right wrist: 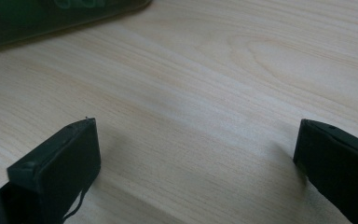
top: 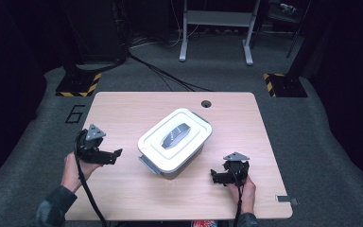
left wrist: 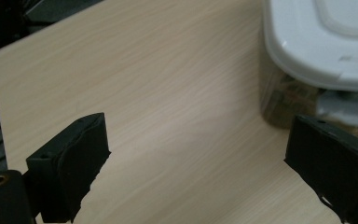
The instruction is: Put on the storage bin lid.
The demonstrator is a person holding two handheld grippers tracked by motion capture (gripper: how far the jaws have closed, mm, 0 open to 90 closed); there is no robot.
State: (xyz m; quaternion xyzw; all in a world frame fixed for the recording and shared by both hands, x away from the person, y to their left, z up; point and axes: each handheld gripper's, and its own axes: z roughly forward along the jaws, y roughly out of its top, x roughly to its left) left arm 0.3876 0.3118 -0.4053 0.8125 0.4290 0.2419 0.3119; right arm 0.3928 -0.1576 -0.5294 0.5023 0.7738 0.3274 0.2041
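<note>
Lidded container (top: pixel 175 140) sits mid-table (top: pixel 123 106) between my left gripper (top: pixel 115 155) and right gripper (top: pixel 214 176), both spread wide, gripping nothing.

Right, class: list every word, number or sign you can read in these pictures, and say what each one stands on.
"6": a dark number on the grey floor, left of the table.
Yellow-and-black hazard stripes, no words: on two base plates on the floor, far left and far right.
Box lid: raised marks on the grey handle, too small to read.
Both gripper views: no text.
</note>
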